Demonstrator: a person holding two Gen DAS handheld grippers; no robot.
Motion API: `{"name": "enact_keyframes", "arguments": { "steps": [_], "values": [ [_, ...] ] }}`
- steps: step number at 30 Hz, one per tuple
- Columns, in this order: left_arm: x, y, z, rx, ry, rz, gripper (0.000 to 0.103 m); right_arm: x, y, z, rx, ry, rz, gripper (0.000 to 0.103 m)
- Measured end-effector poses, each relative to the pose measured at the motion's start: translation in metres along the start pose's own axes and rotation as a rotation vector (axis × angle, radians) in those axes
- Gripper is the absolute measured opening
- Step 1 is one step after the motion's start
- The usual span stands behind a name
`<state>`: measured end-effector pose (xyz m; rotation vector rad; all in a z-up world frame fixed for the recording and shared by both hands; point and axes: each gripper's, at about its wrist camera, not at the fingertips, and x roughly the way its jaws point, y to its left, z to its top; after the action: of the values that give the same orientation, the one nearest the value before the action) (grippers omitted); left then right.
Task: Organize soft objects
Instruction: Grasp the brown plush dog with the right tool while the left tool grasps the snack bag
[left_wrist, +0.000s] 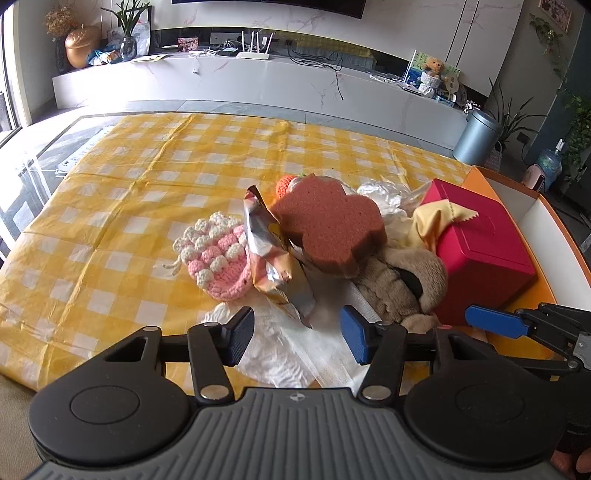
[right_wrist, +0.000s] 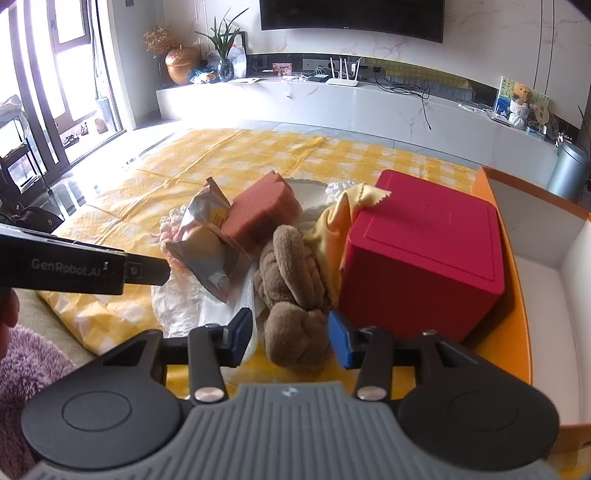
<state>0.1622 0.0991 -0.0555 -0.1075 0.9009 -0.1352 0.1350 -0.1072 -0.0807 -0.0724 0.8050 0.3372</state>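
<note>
Your cloth (left_wrist: 122, 206) carries the pile: red box (right_wrist: 424, 251) at 3 o'clock, sponge (left_wrist: 328, 229) at 12, plush (right_wrist: 291, 291) centre. Your right gripper (right_wrist: 290, 338) is spread around the plush; your left gripper (left_wrist: 297, 334) is spread over white plastic (left_wrist: 280, 354).

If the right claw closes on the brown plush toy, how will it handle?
The brown plush toy looks furry and lumpy, so it will probably squash between the fingers. Its limp folds suggest it will droop when lifted. The yellow cloth lies against it and might drag along.
</note>
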Motion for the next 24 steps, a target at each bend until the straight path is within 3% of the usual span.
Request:
{"name": "enact_keyframes", "arguments": {
  "steps": [2, 9, 12, 16, 19, 21, 24],
  "values": [
    [0.013, 0.005, 0.009, -0.020, 0.008, 0.009, 0.065, 0.008, 0.001, 0.006, -0.005, 0.003, 0.003, 0.045],
    [0.054, 0.015, 0.019, -0.084, 0.030, 0.029, 0.066, 0.035, -0.005, 0.011, 0.033, 0.046, 0.018, 0.028],
    [0.062, 0.012, 0.017, -0.082, 0.032, 0.022, 0.066, 0.041, -0.008, 0.009, 0.055, 0.056, 0.012, 0.028],
    [0.066, 0.006, 0.014, -0.045, 0.030, 0.034, 0.048, 0.047, -0.009, 0.007, 0.060, 0.055, -0.013, 0.038],
    [0.065, 0.002, 0.014, -0.032, 0.022, 0.034, 0.042, 0.051, -0.009, 0.006, 0.055, 0.054, -0.038, 0.038],
    [0.062, 0.001, 0.013, -0.019, 0.007, 0.043, 0.029, 0.054, -0.008, 0.004, 0.050, 0.055, -0.046, 0.040],
    [0.054, -0.003, 0.012, -0.002, -0.021, 0.036, 0.023, 0.053, -0.004, 0.000, 0.023, 0.044, -0.062, 0.031]
  ]
}}
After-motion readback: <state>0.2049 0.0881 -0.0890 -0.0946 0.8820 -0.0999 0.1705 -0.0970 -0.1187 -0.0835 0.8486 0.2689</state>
